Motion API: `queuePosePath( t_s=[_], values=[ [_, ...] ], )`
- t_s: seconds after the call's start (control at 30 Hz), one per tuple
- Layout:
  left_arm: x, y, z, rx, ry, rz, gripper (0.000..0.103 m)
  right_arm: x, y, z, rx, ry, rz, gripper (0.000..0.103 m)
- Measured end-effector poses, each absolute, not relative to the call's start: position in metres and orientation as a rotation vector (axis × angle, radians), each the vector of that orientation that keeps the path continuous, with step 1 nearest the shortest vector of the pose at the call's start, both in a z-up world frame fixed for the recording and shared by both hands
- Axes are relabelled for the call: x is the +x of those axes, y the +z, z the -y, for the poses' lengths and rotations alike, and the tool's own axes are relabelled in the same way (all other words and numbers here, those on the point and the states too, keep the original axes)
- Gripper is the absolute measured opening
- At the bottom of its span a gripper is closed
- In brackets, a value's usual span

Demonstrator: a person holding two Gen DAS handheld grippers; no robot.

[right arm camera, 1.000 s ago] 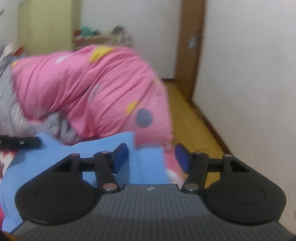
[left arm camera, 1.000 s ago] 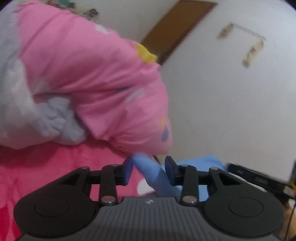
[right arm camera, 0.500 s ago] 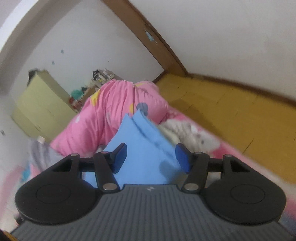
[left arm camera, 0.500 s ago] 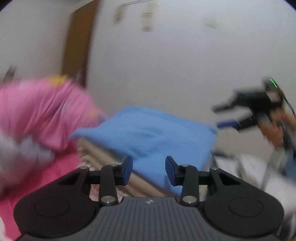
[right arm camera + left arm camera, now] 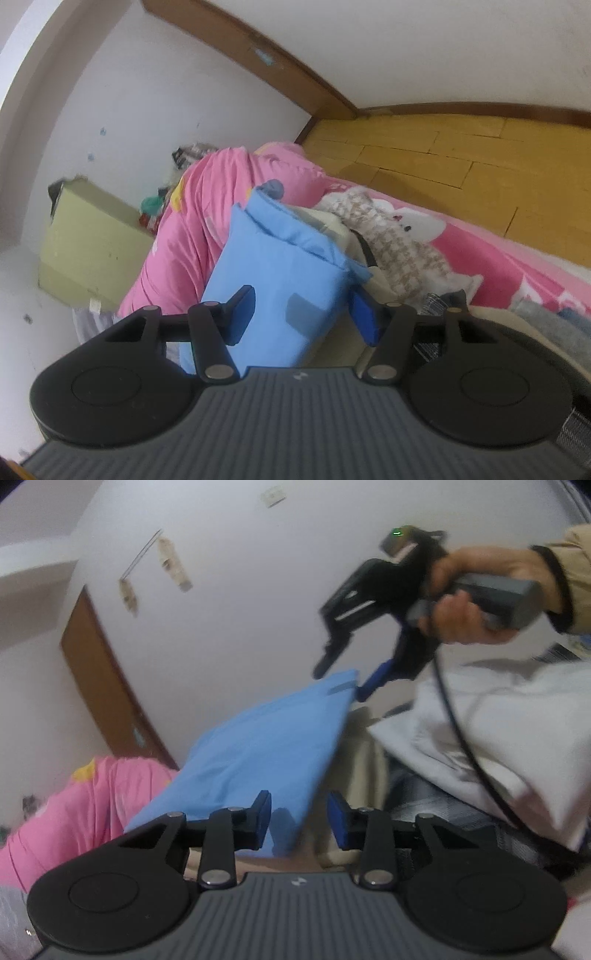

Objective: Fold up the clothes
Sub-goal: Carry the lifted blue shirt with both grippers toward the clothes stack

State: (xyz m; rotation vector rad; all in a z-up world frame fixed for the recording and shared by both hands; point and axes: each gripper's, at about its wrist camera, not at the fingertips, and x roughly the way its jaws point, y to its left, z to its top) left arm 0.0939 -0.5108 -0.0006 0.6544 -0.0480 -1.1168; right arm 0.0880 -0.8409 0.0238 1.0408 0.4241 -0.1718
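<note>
The left gripper [image 5: 299,821] stands with its two blue-padded fingers [image 5: 263,818] partly apart; a lower corner of the one folded blue garment [image 5: 258,746] lies in the gap, and neither pad presses on it. The right gripper [image 5: 301,315] has its jaws wider; the near end of the same blue garment [image 5: 280,280] sits between them, close to the right-hand pad, but whether that pad touches the cloth cannot be told. From the left wrist view the right gripper [image 5: 343,675] appears at the far corner of the garment, held by the person's one visible hand [image 5: 476,594] in a tan sleeve [image 5: 576,565], with a black cable [image 5: 461,731] hanging from it.

The garment rests tilted on a stack of other folded clothes: one cream piece [image 5: 332,225] directly below it, a houndstooth piece [image 5: 391,240] beside that, and a white bundle [image 5: 498,731] to the side in the left view. All lie on a bed with a pink printed sheet [image 5: 498,258]. One large pink quilt [image 5: 207,229] is heaped behind the garment, blocking the view of the far end of the bed. Beyond stand one pale green cabinet [image 5: 88,243], white walls, a brown door frame [image 5: 99,679] and a yellow wooden floor [image 5: 443,155].
</note>
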Motion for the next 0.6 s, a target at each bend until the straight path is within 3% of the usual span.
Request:
queuePosePath(
  t_s=[0.07,0.17,0.33,0.4,0.5,0.6],
  values=[
    [0.096,-0.005,0.516,0.687,-1.097,0.049,0.039,0.088,0.020,0.842,1.067,-0.171,-0.415,0.057],
    [0.101,-0.009,0.525,0.698,-1.049,0.046,0.024,0.092,0.016,0.842,1.073,-0.172,-0.432,0.057],
    [0.103,-0.004,0.528,0.675,-1.044,0.031,0.017,0.101,0.019,0.839,1.042,-0.166,-0.424,0.051],
    [0.102,-0.003,0.529,0.675,-1.039,0.035,0.014,0.106,0.018,0.840,1.046,-0.177,-0.422,0.042],
    [0.103,0.002,0.525,0.632,-1.039,0.028,0.009,0.109,0.013,0.841,1.053,-0.181,-0.407,0.017],
    [0.104,0.012,0.519,0.580,-1.042,0.021,0.004,0.107,0.018,0.837,1.020,-0.161,-0.368,0.012]
  ],
)
